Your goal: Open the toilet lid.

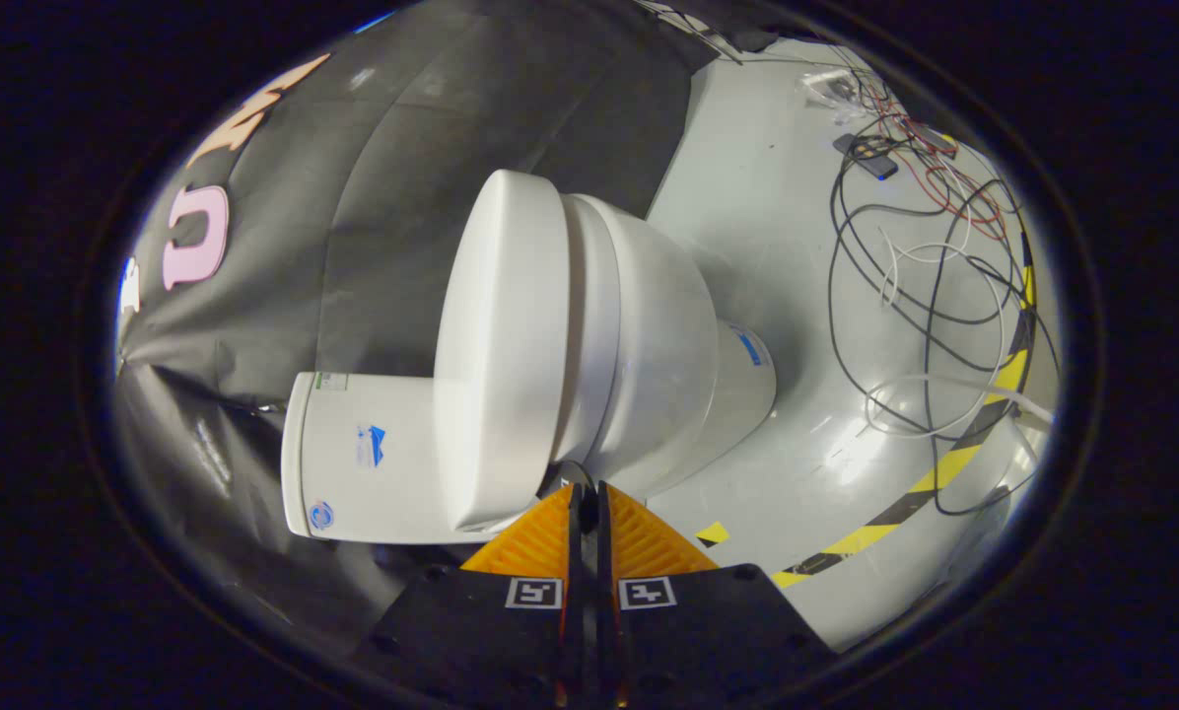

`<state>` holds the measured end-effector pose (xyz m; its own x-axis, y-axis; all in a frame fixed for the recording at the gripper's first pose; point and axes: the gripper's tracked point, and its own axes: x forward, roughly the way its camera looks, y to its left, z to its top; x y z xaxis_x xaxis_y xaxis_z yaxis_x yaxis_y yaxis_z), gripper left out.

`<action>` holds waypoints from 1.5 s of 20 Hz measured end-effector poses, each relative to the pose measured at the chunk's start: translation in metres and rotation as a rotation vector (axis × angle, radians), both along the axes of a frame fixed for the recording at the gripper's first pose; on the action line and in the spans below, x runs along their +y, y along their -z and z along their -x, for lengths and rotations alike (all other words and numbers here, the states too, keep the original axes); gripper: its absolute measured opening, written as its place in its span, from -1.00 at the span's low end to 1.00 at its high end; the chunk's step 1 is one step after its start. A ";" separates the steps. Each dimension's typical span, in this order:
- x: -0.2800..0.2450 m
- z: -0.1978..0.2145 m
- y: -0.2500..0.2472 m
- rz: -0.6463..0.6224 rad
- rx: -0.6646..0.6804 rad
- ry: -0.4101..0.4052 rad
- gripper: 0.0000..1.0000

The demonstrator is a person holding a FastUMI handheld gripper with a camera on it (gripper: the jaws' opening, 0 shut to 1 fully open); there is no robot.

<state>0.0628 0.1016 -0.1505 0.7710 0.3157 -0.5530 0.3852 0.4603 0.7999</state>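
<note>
Glossy grey floor (797,247) strewn with cables (935,286) — fingers (587,493) together just before the closed toilet lid (501,345)

Tool (588,498) fingers pressed together, nothing between, tips at edge of toilet lid (506,345). Lid closed on bowl (663,325). Tank (363,459) beside wall. Loose cables (930,296) on floor (767,197) beyond.

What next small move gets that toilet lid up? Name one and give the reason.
Probably ease the gripper slightly forward so its tips slip under the lid edge, then lift. The jaws are shut with nothing between them, and the tips sit just at the seam where the closed lid meets the toilet bowl, so a small push should catch the rim.
</note>
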 end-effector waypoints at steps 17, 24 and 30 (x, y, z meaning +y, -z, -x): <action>0.035 -0.014 0.006 -0.047 -0.039 -0.077 -0.69; 0.039 -0.012 -0.004 0.043 -0.050 -0.125 -0.99; 0.038 -0.009 -0.027 0.201 -0.045 -0.191 -0.99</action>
<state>0.0720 0.1399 -0.1233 0.7331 0.3452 -0.5860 0.2423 0.6725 0.6993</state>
